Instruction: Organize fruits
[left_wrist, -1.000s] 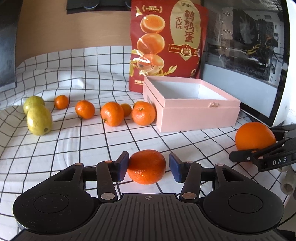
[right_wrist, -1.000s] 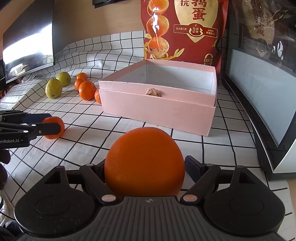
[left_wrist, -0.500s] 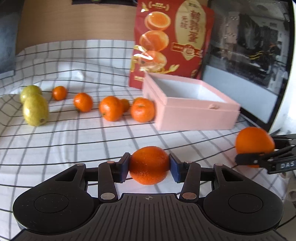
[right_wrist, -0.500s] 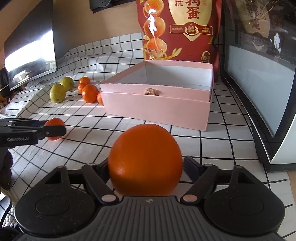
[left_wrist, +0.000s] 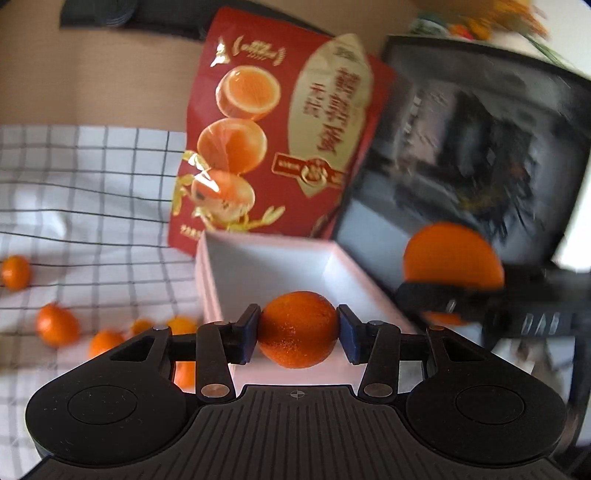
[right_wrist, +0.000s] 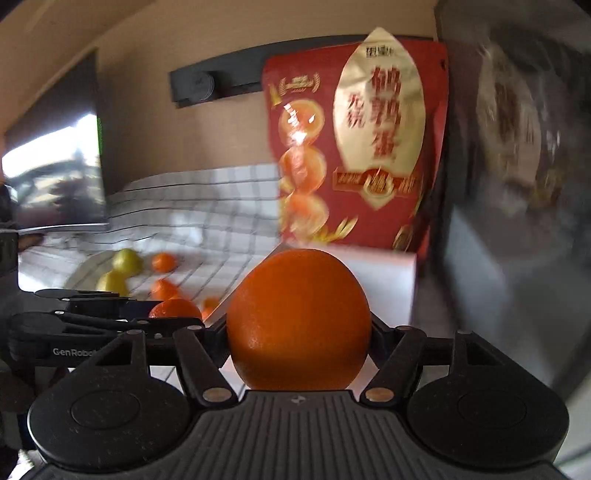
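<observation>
underneath, a white cloth (left_wrist: 85, 206) with a thin black grid covers the table. a glossy red foil pouch (left_wrist: 280, 129) stands behind a rectangular pink cardboard box (left_wrist: 221, 280) with a smooth white inside. right gripper (right_wrist: 299, 332) is clamped on a big, round, finely dimpled orange (right_wrist: 298, 317), level with the box's rim. left gripper (left_wrist: 297, 334), blue pads pressing, grips a smaller pebbly mandarin (left_wrist: 297, 334) above the box's near edge. small blurred mandarins (left_wrist: 57, 325) lie loose on the cloth.
</observation>
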